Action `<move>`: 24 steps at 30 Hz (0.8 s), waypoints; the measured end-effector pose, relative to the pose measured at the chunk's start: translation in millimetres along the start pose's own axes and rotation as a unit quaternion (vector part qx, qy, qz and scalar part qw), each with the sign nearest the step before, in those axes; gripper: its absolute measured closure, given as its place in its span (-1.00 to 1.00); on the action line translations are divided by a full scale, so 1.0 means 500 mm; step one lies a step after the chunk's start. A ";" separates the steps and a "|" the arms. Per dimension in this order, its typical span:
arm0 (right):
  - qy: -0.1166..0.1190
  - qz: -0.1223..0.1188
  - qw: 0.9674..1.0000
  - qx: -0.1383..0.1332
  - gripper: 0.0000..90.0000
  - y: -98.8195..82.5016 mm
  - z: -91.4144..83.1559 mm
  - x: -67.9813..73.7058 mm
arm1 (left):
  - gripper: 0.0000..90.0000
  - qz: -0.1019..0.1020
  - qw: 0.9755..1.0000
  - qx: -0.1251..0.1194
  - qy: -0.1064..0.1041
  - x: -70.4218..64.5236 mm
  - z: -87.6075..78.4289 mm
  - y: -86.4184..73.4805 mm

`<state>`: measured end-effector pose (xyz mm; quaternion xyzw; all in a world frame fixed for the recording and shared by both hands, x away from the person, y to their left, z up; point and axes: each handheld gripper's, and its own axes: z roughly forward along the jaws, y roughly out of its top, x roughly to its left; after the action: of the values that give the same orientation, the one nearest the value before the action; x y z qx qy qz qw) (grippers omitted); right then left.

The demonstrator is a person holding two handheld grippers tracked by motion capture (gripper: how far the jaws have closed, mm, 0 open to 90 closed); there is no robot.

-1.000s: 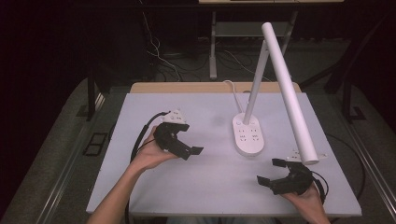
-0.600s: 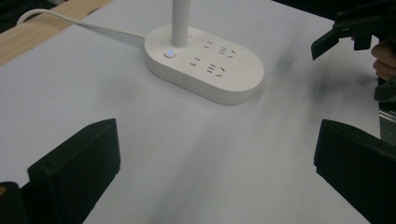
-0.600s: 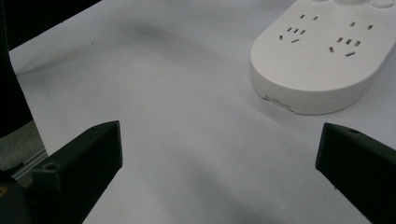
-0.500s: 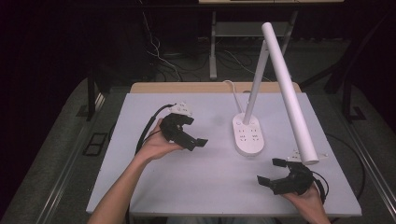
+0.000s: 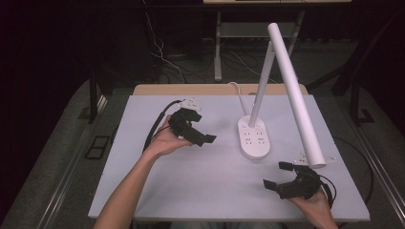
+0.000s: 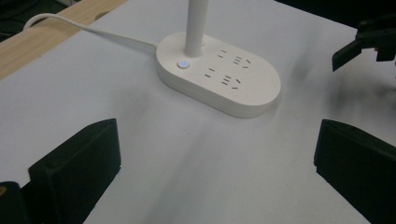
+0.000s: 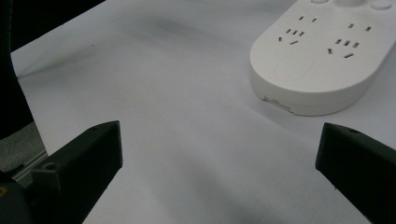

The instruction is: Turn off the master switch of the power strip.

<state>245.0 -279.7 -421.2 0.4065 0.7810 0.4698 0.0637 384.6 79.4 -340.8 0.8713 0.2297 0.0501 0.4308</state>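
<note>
A white desk lamp stands on the table, its oval base [image 5: 254,137] carrying power sockets and a slanted stem that holds a long white tube head [image 5: 296,95]. My left gripper [image 5: 200,130] is held open above the table, just left of the base, with nothing between its jaws. The left gripper view looks at the base [image 6: 219,74] and its small lit button [image 6: 183,64]. Near the front right corner my right gripper [image 5: 277,174] rests open and empty under the tip of the tube. In the right gripper view the base [image 7: 322,60] lies ahead to the right.
The lamp's white cable [image 6: 88,29] runs from the base toward the wooden back edge [image 5: 205,89] of the table. The pale table top [image 5: 191,181] spreads between both hands. Black cables trail from each gripper. Dark floor and table legs lie beyond.
My left gripper has risen and moved right, toward the lamp base. The right gripper has stayed where it was.
</note>
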 end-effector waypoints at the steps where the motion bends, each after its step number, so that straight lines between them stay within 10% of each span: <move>1: 0.000 0.000 1.000 0.000 -1.00 0.000 0.000 0.000 | -1.00 -0.001 1.000 0.001 0.001 0.002 0.001 0.002; 24: 0.000 -0.003 1.000 -0.003 -1.00 0.000 -0.001 0.002 | -1.00 0.000 1.000 0.004 -0.002 0.028 0.061 0.065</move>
<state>244.0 -279.3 -420.6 0.4042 0.7808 0.4717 0.0665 417.4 46.5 -336.5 0.8730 0.2290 0.0472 0.4280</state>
